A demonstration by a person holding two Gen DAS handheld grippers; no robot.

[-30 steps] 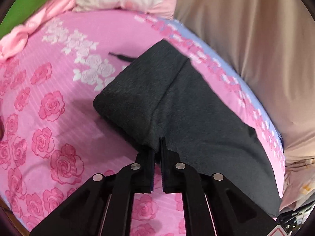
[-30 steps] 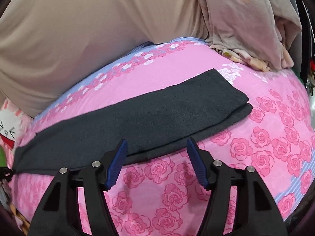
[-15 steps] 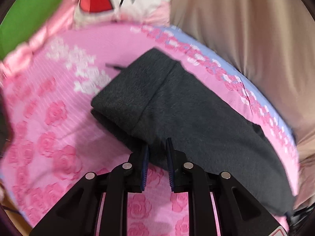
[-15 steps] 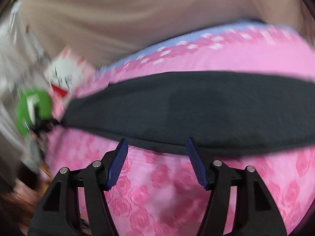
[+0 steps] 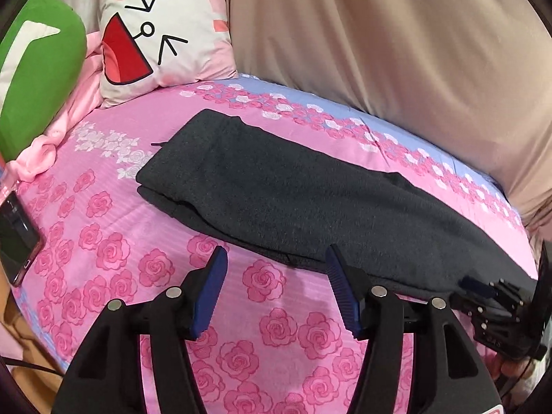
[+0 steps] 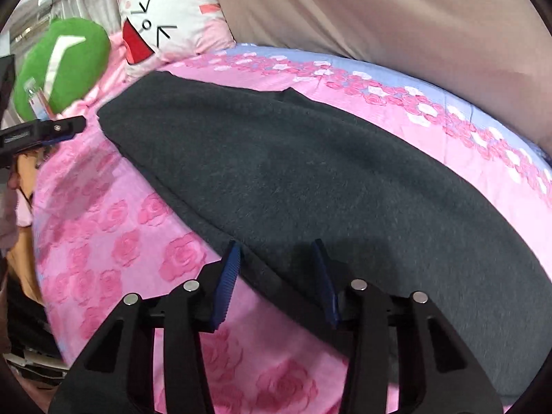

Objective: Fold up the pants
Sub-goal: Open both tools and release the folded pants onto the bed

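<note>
Dark grey pants (image 5: 310, 203) lie flat on the pink rose bedsheet (image 5: 114, 241), folded lengthwise into one long strip. My left gripper (image 5: 276, 269) is open and empty, just short of the strip's near edge around its middle. My right gripper (image 6: 276, 258) is open, its fingers astride the near edge of the pants (image 6: 310, 179) without gripping. The right gripper also shows at the right edge of the left wrist view (image 5: 496, 296), by the strip's right end. The left gripper shows at the left edge of the right wrist view (image 6: 65, 129).
A white cartoon-face pillow (image 5: 162, 31) and a green cushion (image 5: 34, 69) stand at the head of the bed. A phone (image 5: 15, 234) lies at the bed's left edge. A beige curtain (image 5: 396, 45) hangs behind the bed. A crumpled pink blanket (image 5: 76, 103) lies beside the pillow.
My left gripper has let go of the pants' edge, opened wide and drawn back. My right gripper has swung left and come down onto the strip's near edge.
</note>
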